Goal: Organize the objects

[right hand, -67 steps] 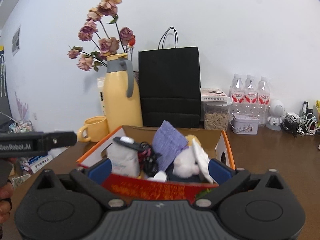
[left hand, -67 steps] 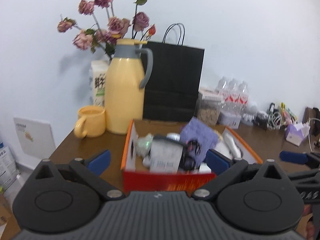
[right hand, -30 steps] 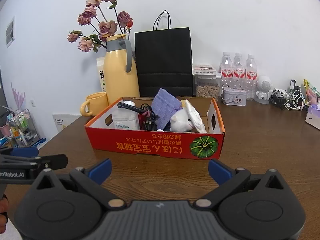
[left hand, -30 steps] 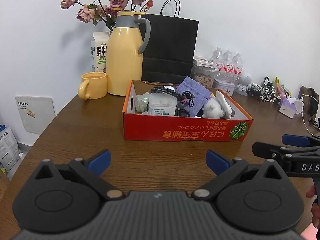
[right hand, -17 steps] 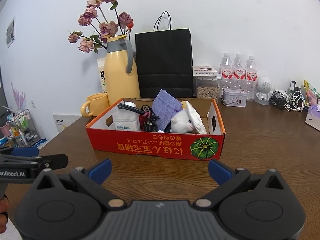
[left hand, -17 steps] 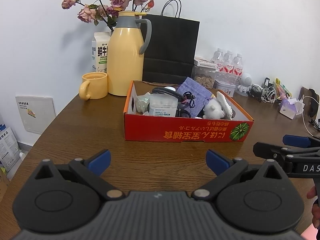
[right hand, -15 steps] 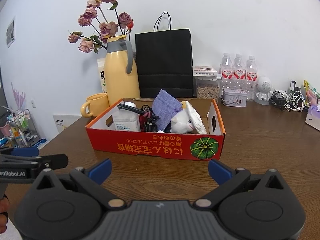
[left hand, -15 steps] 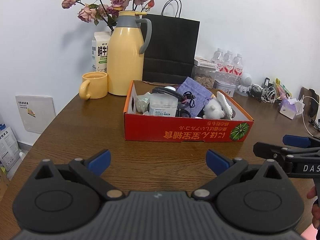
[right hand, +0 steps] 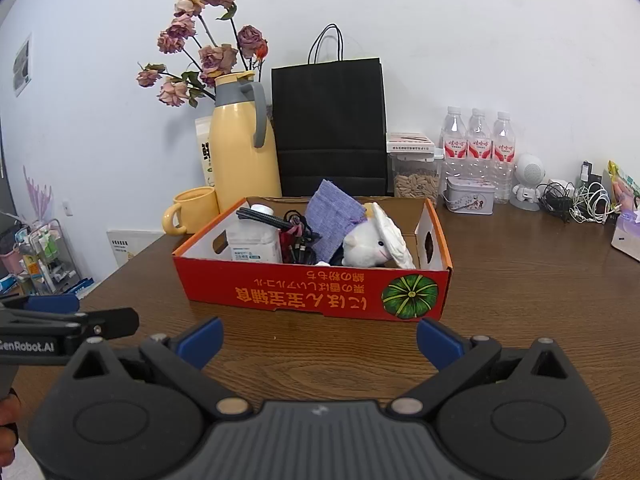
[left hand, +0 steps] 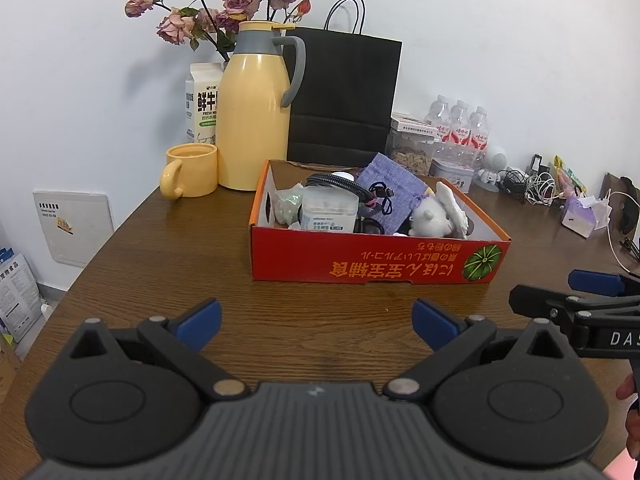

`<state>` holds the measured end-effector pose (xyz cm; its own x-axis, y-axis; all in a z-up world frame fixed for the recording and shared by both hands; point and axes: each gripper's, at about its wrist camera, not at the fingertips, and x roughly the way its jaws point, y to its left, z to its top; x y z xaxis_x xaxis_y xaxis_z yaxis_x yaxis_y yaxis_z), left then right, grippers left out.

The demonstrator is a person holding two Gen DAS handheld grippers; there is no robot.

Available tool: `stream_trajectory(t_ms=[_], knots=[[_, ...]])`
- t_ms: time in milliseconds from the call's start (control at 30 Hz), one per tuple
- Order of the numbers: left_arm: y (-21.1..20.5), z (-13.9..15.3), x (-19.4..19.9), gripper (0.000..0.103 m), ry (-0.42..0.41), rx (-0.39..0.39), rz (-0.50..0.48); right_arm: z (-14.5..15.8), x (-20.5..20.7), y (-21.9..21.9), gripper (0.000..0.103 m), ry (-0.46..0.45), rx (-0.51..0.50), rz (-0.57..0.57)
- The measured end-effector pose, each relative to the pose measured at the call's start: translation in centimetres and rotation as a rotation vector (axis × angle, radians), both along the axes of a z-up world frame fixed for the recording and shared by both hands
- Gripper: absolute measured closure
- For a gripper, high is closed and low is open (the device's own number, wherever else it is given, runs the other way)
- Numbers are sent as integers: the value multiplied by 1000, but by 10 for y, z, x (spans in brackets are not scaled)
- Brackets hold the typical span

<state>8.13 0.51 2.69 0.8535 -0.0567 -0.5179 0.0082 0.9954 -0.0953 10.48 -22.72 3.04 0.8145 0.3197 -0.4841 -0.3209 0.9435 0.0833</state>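
The red box (left hand: 376, 266) stands on the table (left hand: 168, 264). Inside it are a white jar (left hand: 329, 214), black cables (right hand: 298, 236), a purple pouch (right hand: 333, 218) and a plush toy (right hand: 370, 246). Both the left claw (left hand: 316, 318) and the right claw (right hand: 320, 338) are empty, spread wide, near the box but apart from it.

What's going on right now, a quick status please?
Left hand-held gripper open, empty; right hand-held gripper open, empty. Red cardboard box full on wooden table, untouched. Nothing between grippers and box.
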Motion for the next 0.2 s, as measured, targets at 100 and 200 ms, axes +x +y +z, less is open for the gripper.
stream_trajectory(t_ms=[100, 200], knots=[[0, -2, 0, 0, 7, -4, -12, 0, 0, 0, 0, 0, 1, 0], [1, -3, 0, 0, 14, -10, -19, 0, 0, 1, 0, 0, 0, 0]])
